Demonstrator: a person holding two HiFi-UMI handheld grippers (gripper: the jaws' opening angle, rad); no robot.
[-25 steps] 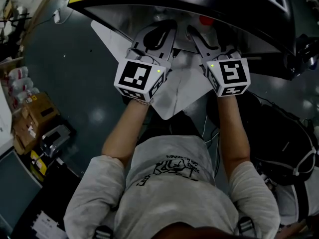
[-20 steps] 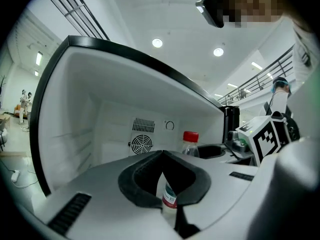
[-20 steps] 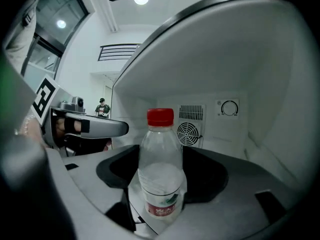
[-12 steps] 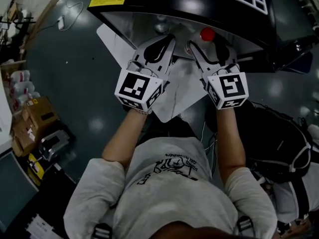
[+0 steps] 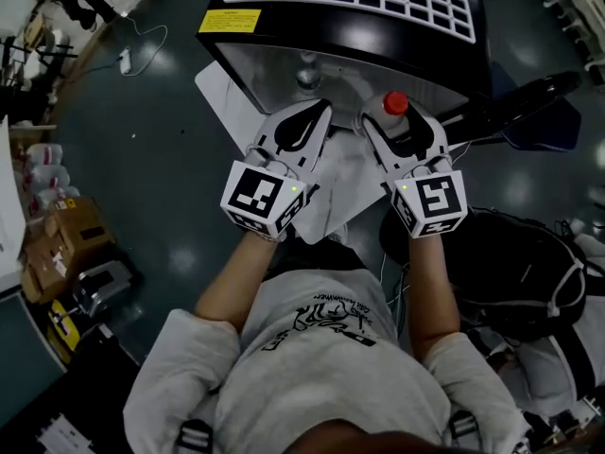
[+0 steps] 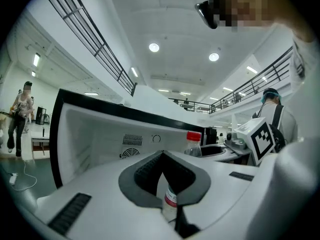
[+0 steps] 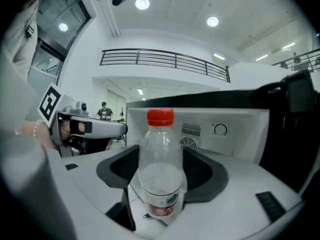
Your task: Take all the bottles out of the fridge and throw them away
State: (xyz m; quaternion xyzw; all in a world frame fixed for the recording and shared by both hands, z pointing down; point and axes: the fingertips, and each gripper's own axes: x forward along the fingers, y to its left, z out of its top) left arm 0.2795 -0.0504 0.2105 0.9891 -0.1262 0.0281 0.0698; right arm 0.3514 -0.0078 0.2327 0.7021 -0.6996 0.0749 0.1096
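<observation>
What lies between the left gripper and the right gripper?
Only a white panel, below both; the head view shows it between the left gripper and the right gripper, which holds a bottle.

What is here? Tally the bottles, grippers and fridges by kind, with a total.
Clear plastic bottles: 2 (red-capped bottle held by the right gripper; red-labelled bottle seen past the shut left gripper)
White two-jaw grippers: 2
Black mini fridge, open: 1
Total: 5
</observation>
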